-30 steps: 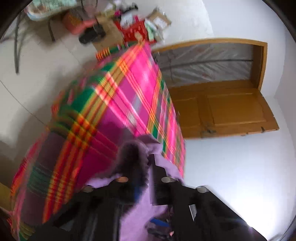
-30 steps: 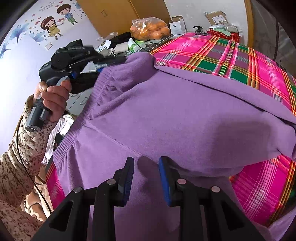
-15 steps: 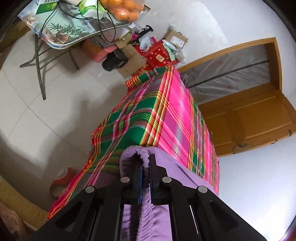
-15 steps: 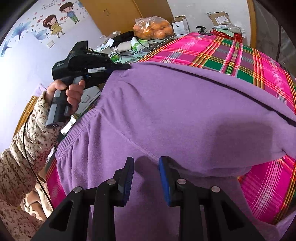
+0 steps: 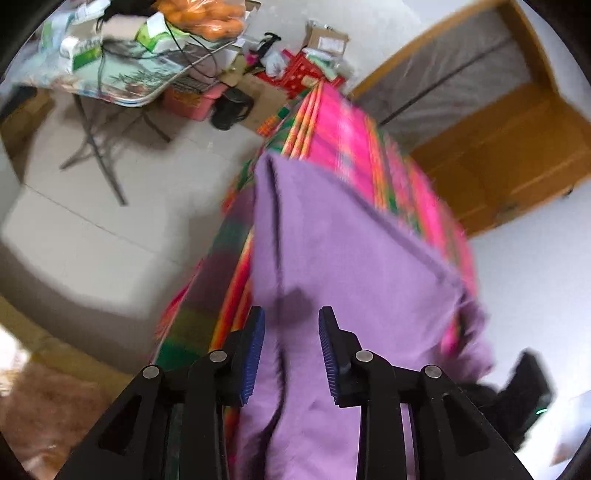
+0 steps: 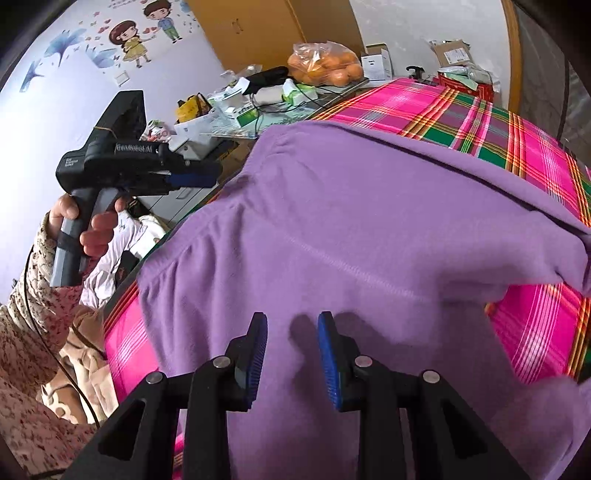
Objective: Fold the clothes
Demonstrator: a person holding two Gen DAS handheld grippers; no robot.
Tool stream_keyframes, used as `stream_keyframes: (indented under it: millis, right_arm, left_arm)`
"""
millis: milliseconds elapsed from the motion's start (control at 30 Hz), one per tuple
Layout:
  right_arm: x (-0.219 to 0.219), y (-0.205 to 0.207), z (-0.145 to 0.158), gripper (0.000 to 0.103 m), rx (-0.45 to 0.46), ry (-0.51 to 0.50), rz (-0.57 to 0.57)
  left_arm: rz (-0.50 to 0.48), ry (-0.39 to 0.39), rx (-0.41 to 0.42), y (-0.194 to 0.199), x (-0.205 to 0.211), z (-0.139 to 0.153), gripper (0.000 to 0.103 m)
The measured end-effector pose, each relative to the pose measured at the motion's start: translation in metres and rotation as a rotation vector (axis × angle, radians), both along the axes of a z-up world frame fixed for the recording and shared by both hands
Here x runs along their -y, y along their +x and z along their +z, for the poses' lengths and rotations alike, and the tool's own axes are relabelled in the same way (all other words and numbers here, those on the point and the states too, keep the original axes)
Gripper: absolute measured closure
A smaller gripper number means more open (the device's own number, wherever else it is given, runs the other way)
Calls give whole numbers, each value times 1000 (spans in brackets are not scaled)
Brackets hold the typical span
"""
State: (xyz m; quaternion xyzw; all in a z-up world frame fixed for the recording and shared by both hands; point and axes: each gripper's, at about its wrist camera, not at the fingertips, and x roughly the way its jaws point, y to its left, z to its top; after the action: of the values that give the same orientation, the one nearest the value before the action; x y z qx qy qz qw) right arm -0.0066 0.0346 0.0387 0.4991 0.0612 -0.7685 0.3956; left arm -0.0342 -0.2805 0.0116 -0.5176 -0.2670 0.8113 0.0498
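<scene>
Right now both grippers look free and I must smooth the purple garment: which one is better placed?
Right, probably. The right gripper hangs open directly over the purple garment, while the left gripper is off its edge.

A purple sweater [image 6: 369, 236] of soft, matt fleece cloth with ribbed hems lies on a woven plaid tablecloth [image 6: 480, 125]. Each hand-held gripper [image 6: 291, 358] is matt black plastic with ridged blue pads [image 6: 258, 358] and metal rivets. The door [image 5: 517, 147] is varnished wood.

lived-in home room: cartoon wall stickers [image 6: 147, 33], wooden wardrobe [image 6: 266, 29], plaid-covered table [image 6: 480, 122], cluttered side table [image 5: 122, 74] with bagged oranges [image 6: 325, 66], tiled floor [image 5: 92, 229].
</scene>
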Motion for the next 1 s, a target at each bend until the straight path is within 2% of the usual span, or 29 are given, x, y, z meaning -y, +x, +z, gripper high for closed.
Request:
stream_keyframes:
  millis: [33, 133, 233, 433, 500, 533, 567, 733, 1000]
  right_arm:
    - [0, 5, 1, 74, -2, -2, 6]
    - [-1, 21, 3, 74, -12, -7, 23]
    - [-1, 31, 5, 74, -23, -6, 28]
    - [-2, 39, 3, 74, -11, -18, 22]
    - [-1, 39, 0, 74, -1, -21, 10]
    - [0, 39, -1, 74, 3, -24, 4]
    - [0, 39, -1, 74, 4, -28, 1]
    - [2, 43, 2, 74, 3, -43, 3]
    - [3, 44, -1, 74, 18, -64, 6]
  left_arm:
    - [-8, -11, 11, 5, -3, -1, 72]
    - [-46, 47, 41, 13, -12, -8, 72]
    - [-41, 26, 58, 14, -15, -11, 72]
    - [-30, 76, 56, 17, -20, -12, 72]
    - [-26, 102, 58, 18, -23, -13, 74]
    - [-24, 104, 53, 19, -25, -13, 90]
    - [-22, 85, 44, 19, -25, -12, 99]
    - [39, 84, 7, 29, -13, -2, 99]
    - [101, 63, 20, 37, 3, -14, 99]
